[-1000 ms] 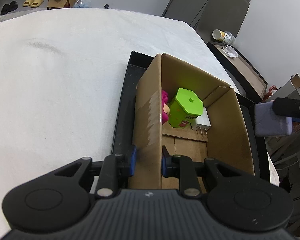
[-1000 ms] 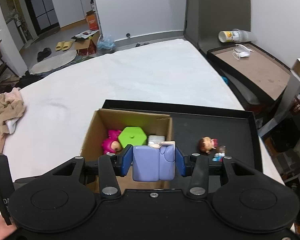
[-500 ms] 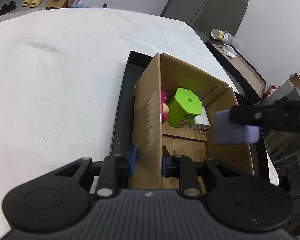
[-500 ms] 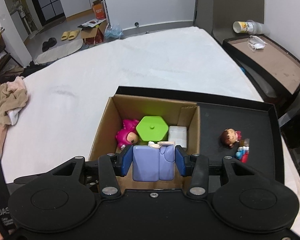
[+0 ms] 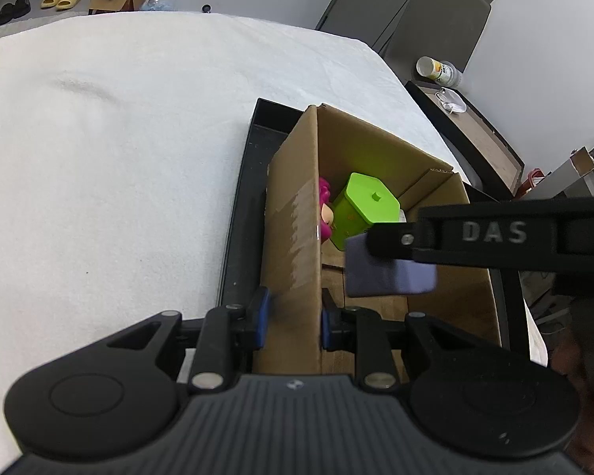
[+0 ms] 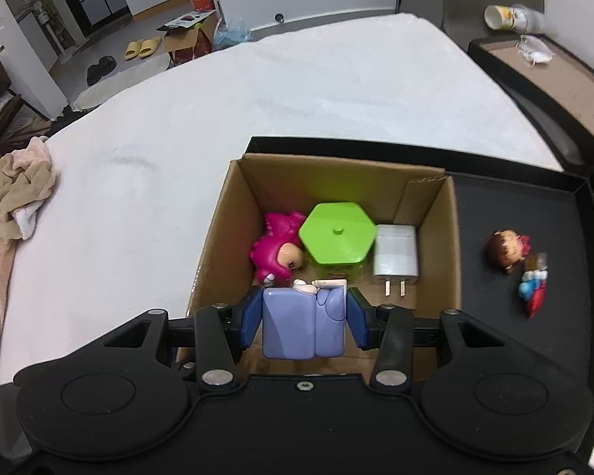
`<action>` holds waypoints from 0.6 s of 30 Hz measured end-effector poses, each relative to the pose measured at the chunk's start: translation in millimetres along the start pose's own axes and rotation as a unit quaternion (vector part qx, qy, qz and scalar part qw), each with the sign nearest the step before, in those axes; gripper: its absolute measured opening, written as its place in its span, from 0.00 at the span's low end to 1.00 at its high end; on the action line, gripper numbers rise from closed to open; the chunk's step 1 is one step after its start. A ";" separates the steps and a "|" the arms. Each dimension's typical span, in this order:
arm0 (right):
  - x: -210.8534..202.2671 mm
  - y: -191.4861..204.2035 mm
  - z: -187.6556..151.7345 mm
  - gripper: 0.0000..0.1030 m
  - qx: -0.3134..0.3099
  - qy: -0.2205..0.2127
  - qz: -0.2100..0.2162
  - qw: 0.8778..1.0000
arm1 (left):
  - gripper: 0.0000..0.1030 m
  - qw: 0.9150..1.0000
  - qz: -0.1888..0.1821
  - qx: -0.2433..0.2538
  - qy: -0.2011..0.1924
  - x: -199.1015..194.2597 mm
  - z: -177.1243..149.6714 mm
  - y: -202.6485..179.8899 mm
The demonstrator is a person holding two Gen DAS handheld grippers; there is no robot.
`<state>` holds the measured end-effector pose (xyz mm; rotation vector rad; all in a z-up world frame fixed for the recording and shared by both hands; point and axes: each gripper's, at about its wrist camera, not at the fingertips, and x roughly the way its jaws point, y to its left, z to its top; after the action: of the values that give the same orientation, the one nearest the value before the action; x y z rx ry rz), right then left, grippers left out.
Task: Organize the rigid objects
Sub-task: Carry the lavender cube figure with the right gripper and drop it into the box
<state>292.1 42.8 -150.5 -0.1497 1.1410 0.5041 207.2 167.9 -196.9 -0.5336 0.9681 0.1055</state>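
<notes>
An open cardboard box (image 6: 439, 221) stands on a black tray (image 6: 526, 206). Inside lie a pink dinosaur toy (image 6: 275, 251), a green hexagonal container (image 6: 336, 237) and a white charger plug (image 6: 396, 255). My right gripper (image 6: 303, 322) is shut on a lavender block toy (image 6: 303, 324) and holds it over the box's near part; the block also shows in the left wrist view (image 5: 388, 273). My left gripper (image 5: 292, 316) is shut on the box's left wall (image 5: 293, 237).
A small brown-haired doll (image 6: 507, 251) and a red-blue figure (image 6: 532, 287) lie on the tray right of the box. White cloth (image 6: 257, 91) covers the surface. A beige garment (image 6: 8, 198) lies at the far left. A black side table (image 6: 542, 79) stands at the right.
My right gripper has carried the lavender block leftward from beside the box to above its inside. My left gripper has kept its hold on the box wall.
</notes>
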 end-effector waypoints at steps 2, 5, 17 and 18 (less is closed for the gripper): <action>4.5 1.3 -0.3 0.43 0.007 0.005 0.006 1.000 | 0.23 1.000 0.000 0.000 0.000 -0.3 -0.4 -0.2; 9.9 0.8 -1.6 0.43 0.018 0.012 0.015 1.000 | 0.23 1.000 -0.001 0.003 0.000 -0.5 -1.2 -0.6; 19.6 -8.8 -6.2 0.45 0.063 0.029 0.065 0.995 | 0.23 1.000 0.000 0.000 0.002 1.2 0.2 -0.6; 16.7 -10.2 -5.9 0.45 0.060 0.026 0.064 0.996 | 0.23 1.000 0.000 0.001 0.002 1.6 0.5 -0.8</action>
<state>297.1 36.8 -169.4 0.0149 1.2348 0.5460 208.8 167.2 -197.6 -0.5324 0.9714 0.1046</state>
